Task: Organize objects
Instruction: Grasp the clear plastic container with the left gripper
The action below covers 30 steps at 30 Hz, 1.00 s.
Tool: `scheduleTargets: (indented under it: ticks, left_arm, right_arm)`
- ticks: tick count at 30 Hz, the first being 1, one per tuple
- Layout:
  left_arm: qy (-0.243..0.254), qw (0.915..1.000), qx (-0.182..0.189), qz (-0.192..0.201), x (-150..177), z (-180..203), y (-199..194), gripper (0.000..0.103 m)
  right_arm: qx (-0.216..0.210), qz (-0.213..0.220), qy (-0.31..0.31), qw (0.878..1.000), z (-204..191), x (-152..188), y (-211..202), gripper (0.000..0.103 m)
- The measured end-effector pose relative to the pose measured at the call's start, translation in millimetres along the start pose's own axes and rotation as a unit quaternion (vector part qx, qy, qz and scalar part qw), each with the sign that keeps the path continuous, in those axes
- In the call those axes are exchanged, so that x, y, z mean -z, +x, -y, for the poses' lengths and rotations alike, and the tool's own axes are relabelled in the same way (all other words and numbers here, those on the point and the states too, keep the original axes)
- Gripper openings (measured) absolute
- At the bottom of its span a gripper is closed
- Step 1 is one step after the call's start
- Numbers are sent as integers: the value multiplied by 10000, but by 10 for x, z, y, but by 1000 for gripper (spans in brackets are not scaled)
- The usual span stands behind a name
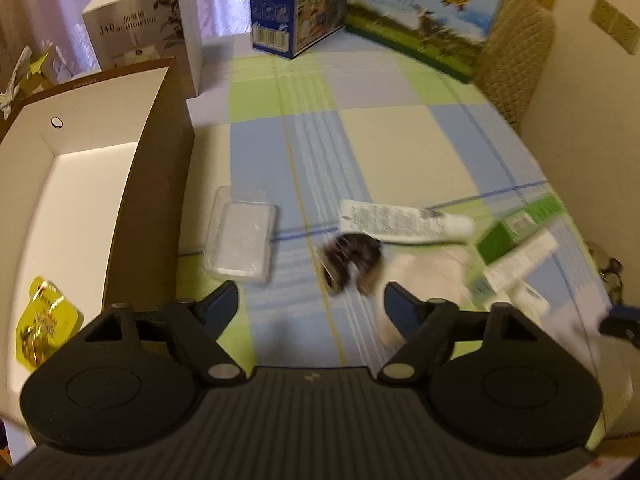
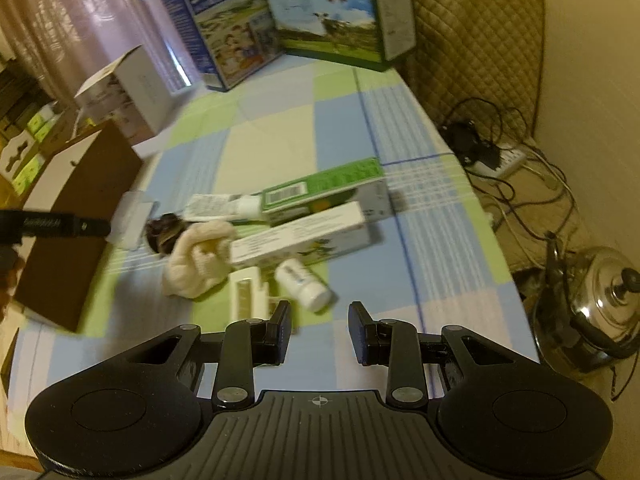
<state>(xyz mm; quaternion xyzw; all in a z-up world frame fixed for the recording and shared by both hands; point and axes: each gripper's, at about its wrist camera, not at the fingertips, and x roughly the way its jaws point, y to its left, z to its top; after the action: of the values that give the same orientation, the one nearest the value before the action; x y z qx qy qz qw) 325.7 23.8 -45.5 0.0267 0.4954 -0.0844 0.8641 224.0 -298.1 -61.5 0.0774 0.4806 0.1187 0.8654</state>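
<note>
While one yellow packet (image 1: 42,322) lies in the brown box (image 1: 132,184), both grippers, left (image 1: 310,304) and right (image 2: 319,330), hang spread and empty; the tube (image 1: 400,222), plush toy (image 2: 196,260) and bottle (image 2: 306,282) remain on the desk (image 1: 400,140).

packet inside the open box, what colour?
Yellow, with some red and gold print; the packet lies on the box floor, clearest in the left wrist view.

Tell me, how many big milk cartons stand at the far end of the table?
2. The blue carton stands left; the green-and-sky carton is beside it on the right, near the quilted chair. None seem hidden.
</note>
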Motion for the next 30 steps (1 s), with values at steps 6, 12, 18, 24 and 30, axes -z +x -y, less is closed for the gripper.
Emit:
scheduleTargets:
  ticks: [6, 12, 18, 24, 30]
  left_arm:
    - [182, 9989, -312, -284, -311, -68, 473, 67]
    - [325, 9951, -641, -684, -464, -148, 894, 61]
    - [739, 9892, -1059, -697, -515, -93, 1059, 62]
    - [1262, 9774, -1520, -754, -434, 47, 1161, 61]
    - [1246, 9751, -1576, -934, -356, 51, 1224, 27]
  right_arm:
    - [113, -99, 205, 9997, 142, -9, 56, 29]
    - [166, -143, 304, 9993, 216, -53, 111, 29]
    - [178, -177, 349, 9991, 239, -89, 167, 29]
    - [141, -198, 329, 9992, 221, -104, 198, 29]
    - [87, -225, 292, 9993, 203, -109, 218, 29]
